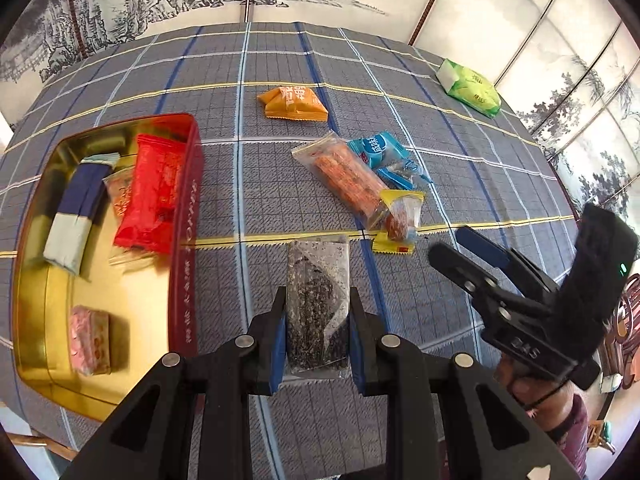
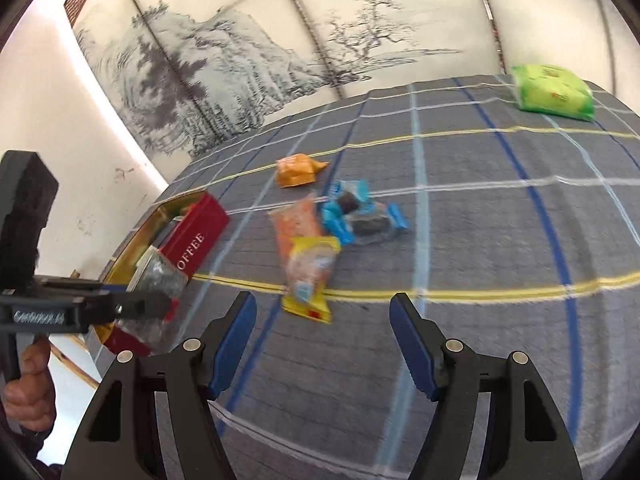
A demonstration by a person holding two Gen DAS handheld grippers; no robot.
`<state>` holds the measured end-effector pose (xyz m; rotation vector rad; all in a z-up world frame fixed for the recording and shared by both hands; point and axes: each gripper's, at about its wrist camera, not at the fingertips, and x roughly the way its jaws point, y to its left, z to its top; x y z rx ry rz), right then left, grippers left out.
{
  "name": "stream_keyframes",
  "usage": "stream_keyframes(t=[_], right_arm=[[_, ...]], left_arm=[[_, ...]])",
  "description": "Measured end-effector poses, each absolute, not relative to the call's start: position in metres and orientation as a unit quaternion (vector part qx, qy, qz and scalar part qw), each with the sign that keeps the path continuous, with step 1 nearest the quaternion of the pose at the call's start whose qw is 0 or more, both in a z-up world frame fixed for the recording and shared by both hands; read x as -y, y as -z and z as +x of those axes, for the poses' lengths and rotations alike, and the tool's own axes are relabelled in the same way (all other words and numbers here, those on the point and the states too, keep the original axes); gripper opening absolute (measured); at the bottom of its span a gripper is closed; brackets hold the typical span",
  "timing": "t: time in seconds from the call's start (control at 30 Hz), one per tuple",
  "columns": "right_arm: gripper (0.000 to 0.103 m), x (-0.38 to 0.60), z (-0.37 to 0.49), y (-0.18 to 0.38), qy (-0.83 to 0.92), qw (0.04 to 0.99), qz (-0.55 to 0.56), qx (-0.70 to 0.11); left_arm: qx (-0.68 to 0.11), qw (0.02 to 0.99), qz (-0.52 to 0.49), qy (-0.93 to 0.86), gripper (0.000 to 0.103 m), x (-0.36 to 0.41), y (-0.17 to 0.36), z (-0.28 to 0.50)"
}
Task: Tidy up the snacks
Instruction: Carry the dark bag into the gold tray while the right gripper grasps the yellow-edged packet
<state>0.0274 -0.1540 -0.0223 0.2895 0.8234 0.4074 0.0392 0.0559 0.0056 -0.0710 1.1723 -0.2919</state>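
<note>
My left gripper [image 1: 318,320] is shut on a clear packet of black sesame snack [image 1: 318,300], held above the cloth just right of the red tin [image 1: 188,240]. The tin, gold inside, holds a red packet [image 1: 154,196], a blue-and-white packet [image 1: 78,216] and a pink sweet [image 1: 90,340]. On the cloth lie an orange packet [image 1: 294,104], a long clear packet of orange snack [image 1: 348,180], a blue packet [image 1: 380,152] and a yellow packet [image 1: 400,216]. My right gripper [image 2: 324,340] is open and empty, near the yellow packet [image 2: 308,276]; it also shows in the left wrist view [image 1: 452,248].
A green packet [image 1: 470,88] lies at the table's far right corner, also in the right wrist view [image 2: 554,92]. The table wears a grey checked cloth [image 1: 280,184]. Painted screen panels [image 2: 240,60] stand close behind the table. The tin sits at the table's left edge.
</note>
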Motion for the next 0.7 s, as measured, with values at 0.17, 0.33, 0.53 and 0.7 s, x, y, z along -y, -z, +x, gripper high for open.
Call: stream_keyframes(t=[0.17, 0.33, 0.53, 0.7], right_arm=[[0.069, 0.132, 0.043, 0.028, -0.194, 0.886, 0.107, -0.407], [0.052, 0.127, 0.056, 0.034, -0.194, 0.878, 0.104, -0.424], [0.025, 0.128, 0.052, 0.037, -0.191, 0.874, 0.091, -0.437], [0.025, 0.173, 0.035, 0.027, -0.137, 0.894, 0.113, -0.411]], left_arm=[[-0.539, 0.83, -0.03, 0.138, 0.023, -0.066, -0.015, 0.028], [-0.539, 0.83, -0.031, 0.137, 0.023, -0.073, -0.016, 0.025], [-0.541, 0.83, -0.033, 0.131, 0.023, -0.079, -0.015, 0.023], [-0.528, 0.838, -0.036, 0.132, 0.023, -0.087, -0.023, 0.017]])
